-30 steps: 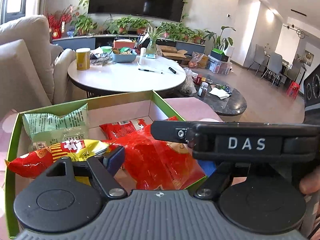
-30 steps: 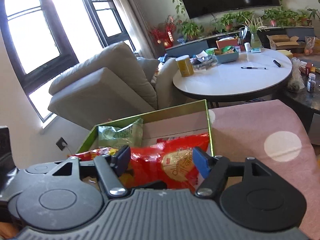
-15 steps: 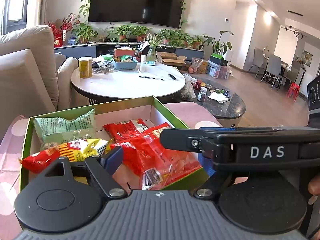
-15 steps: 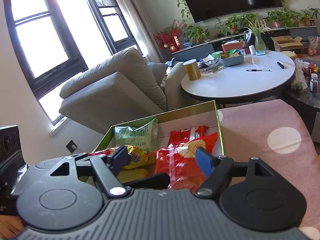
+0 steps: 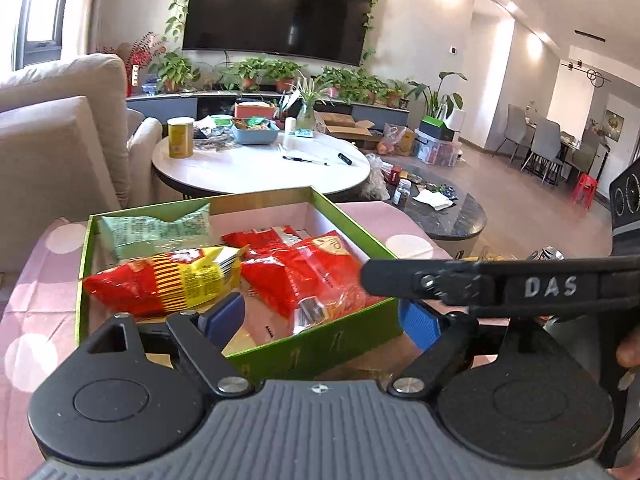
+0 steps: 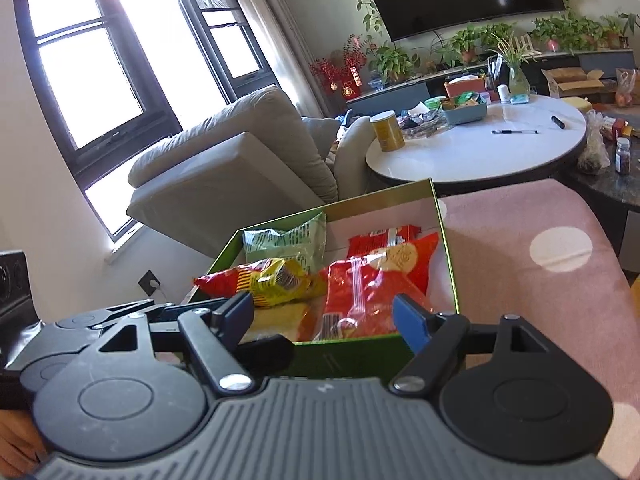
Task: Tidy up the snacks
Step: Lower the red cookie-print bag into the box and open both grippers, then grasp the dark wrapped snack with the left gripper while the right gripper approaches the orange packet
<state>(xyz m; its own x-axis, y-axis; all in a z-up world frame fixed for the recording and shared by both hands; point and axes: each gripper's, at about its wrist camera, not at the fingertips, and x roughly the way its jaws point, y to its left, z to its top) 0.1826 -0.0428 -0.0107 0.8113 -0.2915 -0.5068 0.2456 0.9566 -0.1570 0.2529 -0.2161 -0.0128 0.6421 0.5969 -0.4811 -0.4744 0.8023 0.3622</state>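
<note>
A green box point(image 5: 352, 222) point(image 6: 449, 248) stands on the pink dotted cloth. It holds a pale green packet point(image 5: 156, 232) point(image 6: 288, 240), a red and yellow packet point(image 5: 168, 280) point(image 6: 260, 280) and a large red bag point(image 5: 304, 272) point(image 6: 368, 284). My left gripper point(image 5: 320, 320) hangs just short of the box's near wall. Its jaws are opening and no snack lies between its blue pads point(image 5: 416, 324). My right gripper point(image 6: 324, 320) also hovers at the near wall, open and holding nothing. In the left wrist view its black body marked DAS point(image 5: 520, 286) crosses the picture at right.
Behind the box stands a white round table point(image 5: 256, 176) with a yellow can point(image 5: 180, 137), pens and a blue basket. A beige sofa point(image 6: 224, 168) is at the left. A dark marble table point(image 5: 456, 216) with jars is at the right. A hand point(image 5: 628, 354) shows at the right edge.
Both grippers have drawn back from the box, which now looks farther away. The large red bag lies in the box beyond the pads. The left jaws stand a little wider.
</note>
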